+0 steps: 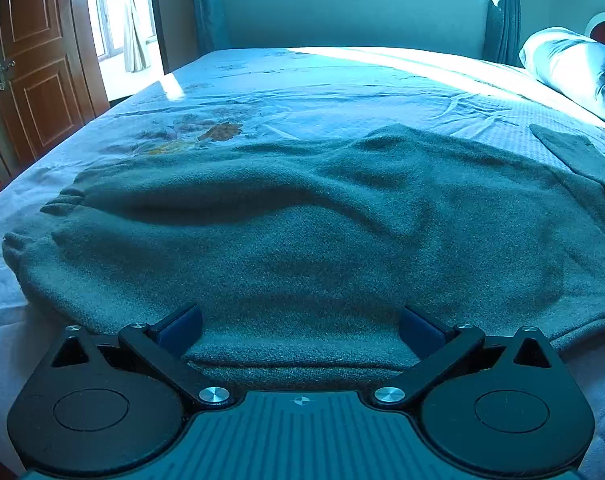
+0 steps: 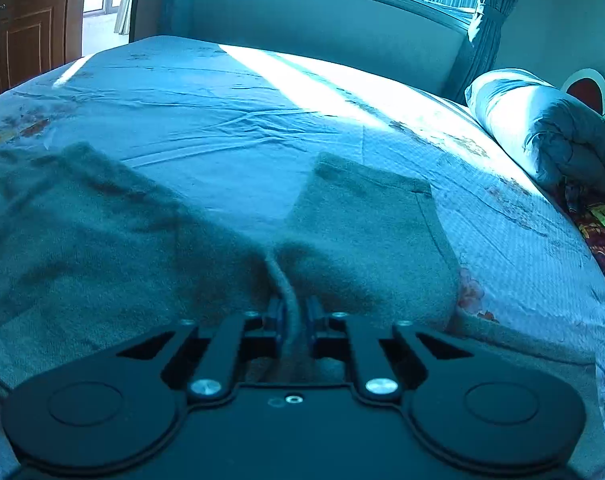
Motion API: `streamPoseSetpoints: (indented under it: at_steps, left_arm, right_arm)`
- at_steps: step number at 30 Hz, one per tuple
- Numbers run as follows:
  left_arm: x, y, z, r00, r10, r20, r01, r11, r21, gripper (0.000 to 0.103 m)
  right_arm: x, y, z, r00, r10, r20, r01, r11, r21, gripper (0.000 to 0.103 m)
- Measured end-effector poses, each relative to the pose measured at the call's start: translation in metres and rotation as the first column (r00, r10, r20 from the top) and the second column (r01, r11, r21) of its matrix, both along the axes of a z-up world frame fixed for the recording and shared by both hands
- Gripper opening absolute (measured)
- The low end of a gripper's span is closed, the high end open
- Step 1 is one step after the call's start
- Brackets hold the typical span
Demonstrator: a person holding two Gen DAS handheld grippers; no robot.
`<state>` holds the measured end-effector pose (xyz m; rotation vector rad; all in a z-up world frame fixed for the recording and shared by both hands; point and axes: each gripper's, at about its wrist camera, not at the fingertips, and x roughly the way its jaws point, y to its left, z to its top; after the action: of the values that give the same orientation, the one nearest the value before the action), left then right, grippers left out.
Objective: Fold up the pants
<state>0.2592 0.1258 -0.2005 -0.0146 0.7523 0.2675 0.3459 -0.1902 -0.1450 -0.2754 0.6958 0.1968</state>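
Grey fleece pants [image 1: 302, 216] lie spread on the bed. In the left wrist view their gathered waistband is at the left and the cloth fills the middle. My left gripper [image 1: 301, 322] is open, its blue pads either side of the near edge of the pants, with cloth between them. In the right wrist view the pants [image 2: 366, 224] show one leg end at the centre right and more cloth at the left. My right gripper [image 2: 294, 312] is shut on a pinched ridge of the pants' near edge.
The bed [image 1: 342, 80] has a pale floral sheet, with sunlight across its far half. A rolled quilt [image 2: 542, 128] lies at the right. A wooden door [image 1: 34, 60] stands at the far left. A window and curtains are behind the bed.
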Motion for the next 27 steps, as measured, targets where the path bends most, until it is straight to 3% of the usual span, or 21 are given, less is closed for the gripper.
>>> streamPoseSetpoints:
  at_steps: [4, 7, 9, 10, 11, 14, 16, 19, 20, 22, 27]
  left_arm:
    - [-0.001, 0.0, 0.0, 1.0, 0.002, 0.005, -0.002, 1.0, -0.002, 0.103]
    - [-0.001, -0.003, 0.0, 1.0, 0.015, 0.01, -0.015, 1.0, 0.012, 0.103]
    - [-0.001, -0.006, 0.0, 1.0, 0.02, 0.01, -0.02, 0.999, 0.029, 0.103]
    - [-0.001, -0.007, 0.0, 1.0, 0.021, 0.009, -0.021, 0.999, 0.034, 0.103]
    - [-0.001, -0.007, 0.0, 1.0, 0.022, 0.007, -0.022, 0.999, 0.035, 0.103]
    - [0.0, -0.006, 0.0, 1.0, 0.021, 0.003, -0.021, 0.999, 0.039, 0.103]
    - [0.0, -0.007, 0.0, 1.0, 0.022, -0.001, -0.022, 0.999, 0.042, 0.103]
    - [0.001, -0.008, 0.001, 1.0, 0.026, -0.003, -0.026, 0.999, 0.045, 0.103]
    - [0.0, -0.008, 0.001, 1.0, 0.025, -0.003, -0.025, 0.999, 0.046, 0.103]
    - [0.0, -0.008, 0.0, 1.0, 0.023, -0.003, -0.023, 0.999, 0.045, 0.103]
    - [0.002, -0.008, 0.001, 1.0, 0.022, -0.011, -0.022, 0.999, 0.043, 0.103]
  right_arm:
    - [-0.032, -0.066, 0.019, 0.985, -0.168, 0.045, 0.157, 0.969, 0.189, 0.0]
    - [-0.068, -0.115, 0.006, 0.955, -0.295, -0.027, 0.287, 0.901, 0.324, 0.0]
    - [-0.083, -0.136, -0.01, 0.937, -0.334, -0.102, 0.347, 0.858, 0.379, 0.011]
    - [-0.089, -0.143, -0.017, 0.931, -0.344, -0.123, 0.365, 0.848, 0.384, 0.01]
    - [-0.095, -0.145, -0.015, 0.928, -0.361, -0.098, 0.371, 0.856, 0.359, 0.007]
    - [-0.103, -0.136, 0.008, 0.944, -0.328, 0.028, 0.303, 0.899, 0.318, 0.014]
    - [-0.101, -0.119, 0.023, 0.958, -0.264, 0.114, 0.23, 0.941, 0.249, 0.027]
    - [-0.084, -0.087, 0.032, 0.974, -0.12, 0.191, 0.1, 0.989, 0.113, 0.033]
    - [-0.075, -0.074, 0.031, 0.973, -0.075, 0.217, 0.071, 0.997, 0.025, 0.034]
    - [-0.06, -0.056, 0.026, 0.97, 0.011, 0.241, 0.014, 0.995, -0.101, 0.047]
    - [-0.02, -0.028, 0.004, 0.967, 0.139, 0.215, -0.059, 0.938, -0.342, 0.048]
